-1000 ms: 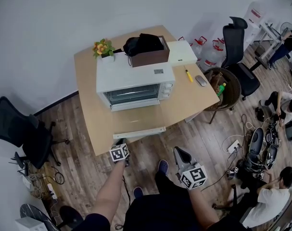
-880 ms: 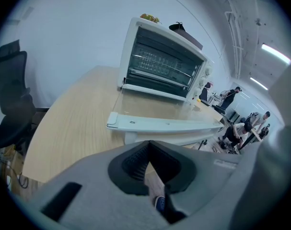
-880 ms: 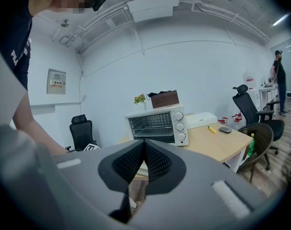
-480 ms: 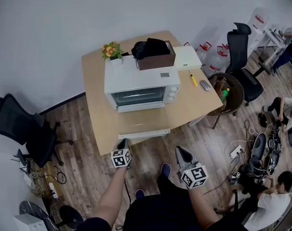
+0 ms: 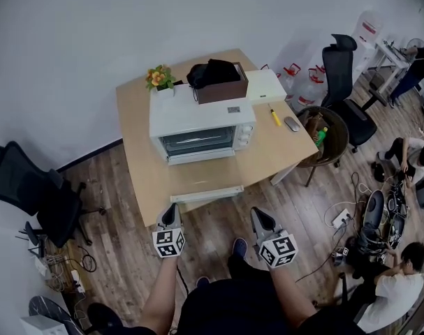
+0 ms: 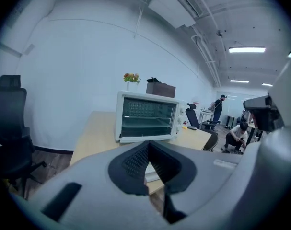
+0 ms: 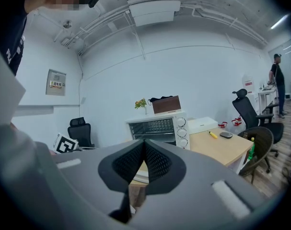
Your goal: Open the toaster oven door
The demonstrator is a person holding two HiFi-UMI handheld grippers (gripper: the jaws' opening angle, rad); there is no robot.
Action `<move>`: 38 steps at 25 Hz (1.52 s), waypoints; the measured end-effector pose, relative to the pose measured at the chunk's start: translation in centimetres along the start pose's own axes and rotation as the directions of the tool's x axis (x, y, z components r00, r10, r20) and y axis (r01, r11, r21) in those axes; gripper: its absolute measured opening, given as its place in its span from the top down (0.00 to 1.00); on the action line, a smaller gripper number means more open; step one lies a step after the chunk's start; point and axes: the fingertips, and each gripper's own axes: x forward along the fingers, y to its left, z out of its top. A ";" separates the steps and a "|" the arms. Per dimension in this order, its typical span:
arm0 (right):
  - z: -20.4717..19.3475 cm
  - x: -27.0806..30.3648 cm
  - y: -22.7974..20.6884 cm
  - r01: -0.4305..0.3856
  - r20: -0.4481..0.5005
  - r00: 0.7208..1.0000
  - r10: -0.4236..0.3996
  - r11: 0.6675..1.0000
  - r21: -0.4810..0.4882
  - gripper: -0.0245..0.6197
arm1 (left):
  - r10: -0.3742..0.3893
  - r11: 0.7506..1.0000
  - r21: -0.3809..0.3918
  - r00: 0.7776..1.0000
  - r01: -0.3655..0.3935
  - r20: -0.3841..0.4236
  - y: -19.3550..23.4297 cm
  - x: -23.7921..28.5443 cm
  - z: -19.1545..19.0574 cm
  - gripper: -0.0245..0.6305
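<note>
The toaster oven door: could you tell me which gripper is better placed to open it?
Probably left: the left gripper faces the door nearly head-on; the right gripper stands further aside.

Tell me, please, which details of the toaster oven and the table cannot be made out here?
- Toaster oven door handle: too small in the head view, indistinct in both gripper views.
- Knob markings: too small, right gripper view.
- Table, near edge: hidden behind the left hand-held gripper in its own view.
- Black thing in the brown box: too small to identify, head view.
</note>
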 end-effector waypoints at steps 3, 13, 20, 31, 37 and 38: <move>0.3 -0.4 0.0 0.006 0.007 1.000 -0.006 1.000 -0.008 0.95 | -0.014 1.000 0.010 0.998 0.013 0.063 -1.0 -2.0 2.0 0.97; -0.2 -0.7 -0.1 0.025 0.003 1.000 -0.025 1.000 -0.015 0.95 | -0.021 1.000 0.011 0.986 0.019 0.166 -2.0 -7.5 5.5 0.97; -0.6 -0.3 -0.1 0.025 -0.005 1.000 -0.025 0.999 -0.036 0.95 | -0.052 0.998 0.051 0.984 0.044 0.171 -3.7 -8.7 6.4 0.97; -0.6 0.4 -0.1 0.011 -0.020 1.000 -0.013 0.998 -0.069 0.95 | -0.052 0.998 0.049 0.983 0.044 0.178 -4.1 -8.6 7.1 0.97; -0.5 0.4 0.1 0.011 -0.015 1.000 -0.012 0.998 -0.069 0.95 | -0.058 0.997 0.064 0.983 0.048 0.173 -4.5 -9.2 7.0 0.97; -0.4 0.4 0.1 0.012 -0.013 1.000 -0.013 0.998 -0.068 0.95 | -0.058 0.997 0.066 0.984 0.047 0.171 -4.5 -9.2 6.9 0.97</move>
